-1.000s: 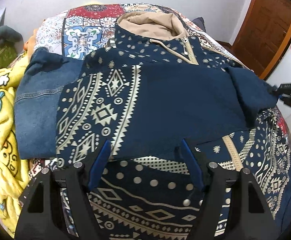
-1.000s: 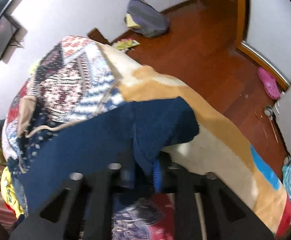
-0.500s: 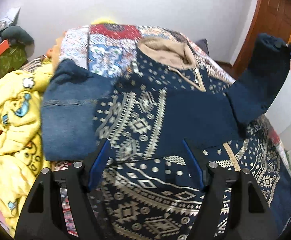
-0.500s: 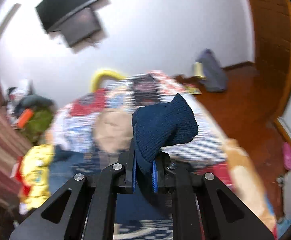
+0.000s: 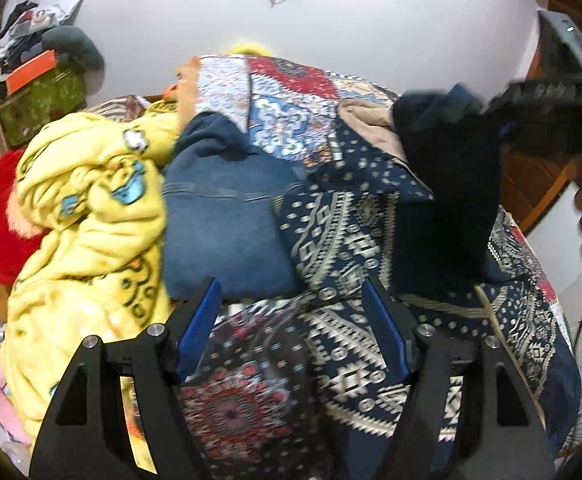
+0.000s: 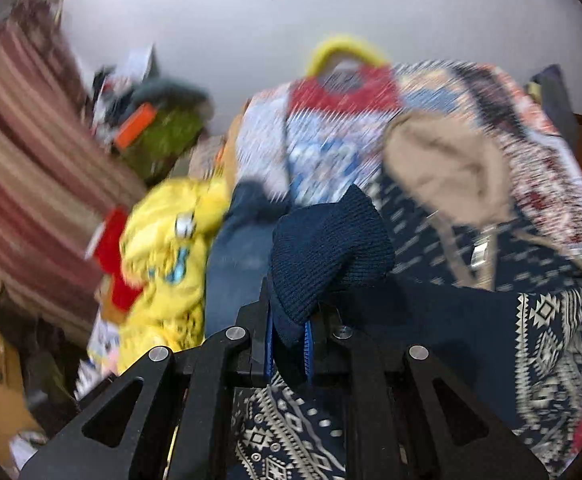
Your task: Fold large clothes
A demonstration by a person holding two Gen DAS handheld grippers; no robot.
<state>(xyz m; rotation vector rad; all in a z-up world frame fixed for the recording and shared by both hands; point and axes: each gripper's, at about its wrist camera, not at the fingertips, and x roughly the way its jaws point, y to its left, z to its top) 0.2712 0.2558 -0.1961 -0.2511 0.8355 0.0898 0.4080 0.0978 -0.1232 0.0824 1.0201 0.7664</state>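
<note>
The navy patterned hoodie lies spread on the bed, filling the centre and right of the left wrist view. Its long axis runs from the lower edge of that frame up toward the far wall, with the tan-lined hood at the far end, pointing to the upper right. In the right wrist view the hood sits in the upper right.

The right gripper is clenched on the hoodie's ribbed navy sleeve cuff, which bulges up above the closed fingers at the centre of that frame. From the left wrist camera the same sleeve hangs lifted above the hoodie's body at the right, held by the blurred right gripper near the upper right edge.

The left gripper is released, its blue-padded fingers spread wide and holding nothing, low over the hoodie's near hem and the patchwork bedspread.

Folded denim jeans lie just left of the hoodie, touching its edge. A yellow cartoon blanket is heaped further left.
</note>
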